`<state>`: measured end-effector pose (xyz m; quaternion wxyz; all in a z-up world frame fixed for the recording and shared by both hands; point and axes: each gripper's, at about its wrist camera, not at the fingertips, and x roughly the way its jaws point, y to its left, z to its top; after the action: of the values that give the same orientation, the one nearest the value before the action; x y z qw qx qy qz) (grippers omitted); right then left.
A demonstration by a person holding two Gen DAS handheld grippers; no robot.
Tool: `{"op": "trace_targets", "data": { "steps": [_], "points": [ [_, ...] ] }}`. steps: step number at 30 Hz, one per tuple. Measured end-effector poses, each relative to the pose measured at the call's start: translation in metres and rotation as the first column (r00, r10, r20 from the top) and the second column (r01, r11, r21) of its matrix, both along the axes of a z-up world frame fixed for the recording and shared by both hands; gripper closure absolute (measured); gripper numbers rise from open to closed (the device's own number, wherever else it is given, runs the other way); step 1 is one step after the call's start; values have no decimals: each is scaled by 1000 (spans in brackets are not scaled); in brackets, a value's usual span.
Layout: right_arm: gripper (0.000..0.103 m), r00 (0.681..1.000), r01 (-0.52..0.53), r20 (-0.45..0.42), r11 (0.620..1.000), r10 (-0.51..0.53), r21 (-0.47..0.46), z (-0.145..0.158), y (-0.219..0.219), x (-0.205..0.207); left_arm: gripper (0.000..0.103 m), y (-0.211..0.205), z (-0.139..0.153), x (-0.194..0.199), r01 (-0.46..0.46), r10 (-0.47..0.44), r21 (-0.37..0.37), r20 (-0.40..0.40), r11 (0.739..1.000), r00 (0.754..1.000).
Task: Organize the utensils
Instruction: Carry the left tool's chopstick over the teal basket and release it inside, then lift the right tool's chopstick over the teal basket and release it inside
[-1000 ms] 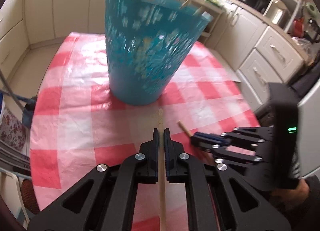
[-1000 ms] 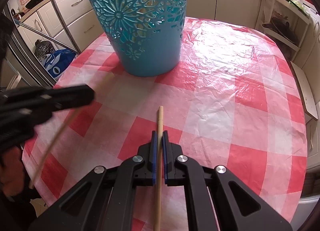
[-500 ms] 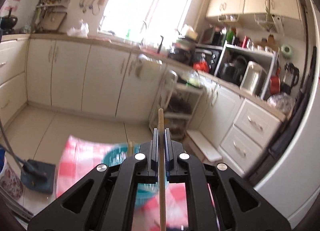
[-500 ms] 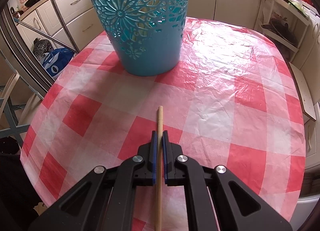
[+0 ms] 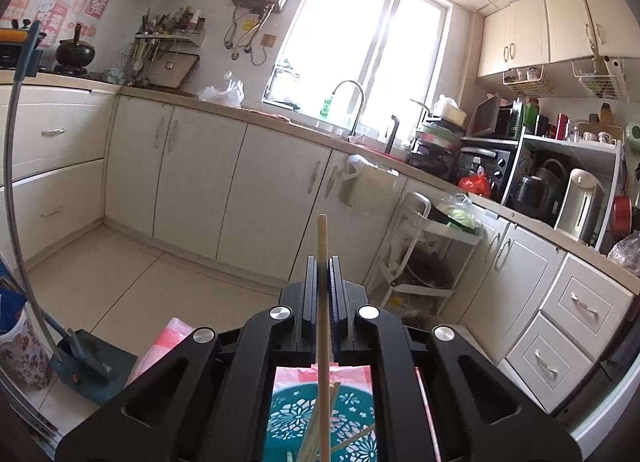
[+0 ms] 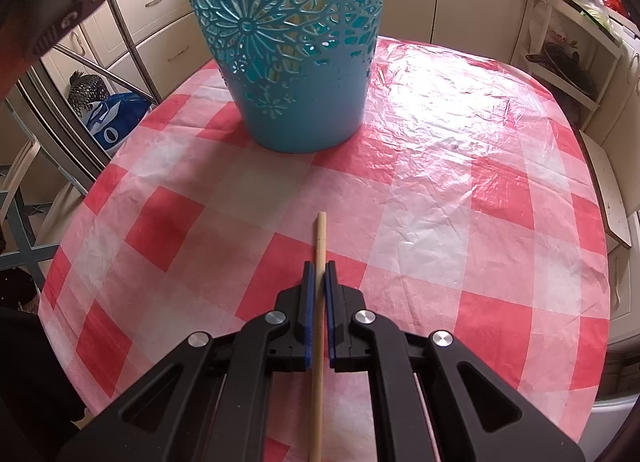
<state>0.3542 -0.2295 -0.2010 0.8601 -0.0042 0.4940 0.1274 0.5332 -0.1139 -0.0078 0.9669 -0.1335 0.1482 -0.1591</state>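
Note:
My left gripper (image 5: 322,262) is shut on a wooden chopstick (image 5: 322,238) and held high, pointing level across the kitchen. Through the gap under its jaws I see the teal cut-out basket (image 5: 288,414) from above, with several chopsticks inside. My right gripper (image 6: 319,268) is shut on a second wooden chopstick (image 6: 320,238) above the red-and-white checked tablecloth (image 6: 440,189). The teal basket (image 6: 296,73) stands upright at the table's far left, well beyond the right gripper's tip. The left gripper's dark body (image 6: 60,1) shows at the upper left, near the basket's rim.
Cream kitchen cabinets (image 5: 240,189) line the far wall, with a sink tap (image 5: 352,101) under the window. A white rack (image 5: 424,254) stands by the counter. A dustpan and broom (image 5: 84,362) lean at the left. A chair (image 6: 20,197) stands left of the table.
My left gripper has lifted from table height and tilted up, now above the basket with its chopstick. My right gripper has stayed in place with its chopstick.

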Motion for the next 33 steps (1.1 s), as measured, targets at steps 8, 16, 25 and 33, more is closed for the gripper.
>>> {"op": "trace_targets", "data": {
  "steps": [8, 16, 25, 33],
  "points": [
    [97, 1000, -10, -10, 1000, 10, 0, 0, 0, -2, 97, -1, -32, -14, 36, -26, 98, -98, 995, 995],
    [97, 1000, -21, 16, 1000, 21, -11, -1, 0, -7, 60, 26, -55, -79, 28, -4, 137, -173, 990, 985],
    [97, 999, 35, -1, 997, -35, 68, 2, -16, -5, 36, 64, -65, -116, -32, 49, 75, -228, 997, 972],
    [97, 999, 39, 12, 989, -41, 142, 12, -25, -6, 34, 71, -68, -103, -40, 58, 68, -275, 997, 960]
  ]
}}
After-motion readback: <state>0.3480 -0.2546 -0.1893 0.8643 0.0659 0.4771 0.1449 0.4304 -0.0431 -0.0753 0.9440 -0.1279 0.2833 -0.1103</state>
